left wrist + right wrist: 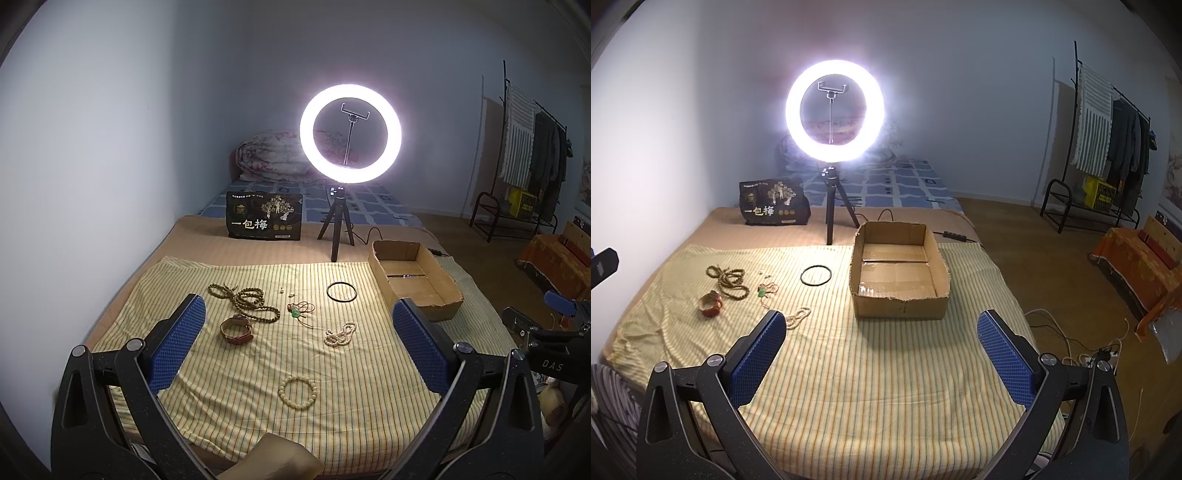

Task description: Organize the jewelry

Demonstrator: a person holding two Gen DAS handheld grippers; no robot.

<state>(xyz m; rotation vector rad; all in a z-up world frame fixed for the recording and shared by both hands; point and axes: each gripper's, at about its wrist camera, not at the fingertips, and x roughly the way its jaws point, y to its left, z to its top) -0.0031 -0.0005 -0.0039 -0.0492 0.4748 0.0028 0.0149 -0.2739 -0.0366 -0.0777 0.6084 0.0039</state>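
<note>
Nearest, the left gripper and right gripper both hover with jaws wide apart over the striped cloth, jewelry scattered left of the cardboard box near its right edge

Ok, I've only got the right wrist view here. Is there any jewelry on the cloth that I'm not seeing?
Observer: Yes. A pale bead bracelet lies alone on the striped cloth, nearer the grippers than the rest. It doesn't show in your view.
Operator: And the pearl strand? I only see part of it.
Observer: The pearl strand is one loose heap, apart from the other pieces.
Operator: Is the left gripper holding anything?
Observer: No, the left gripper is open and empty.
</note>
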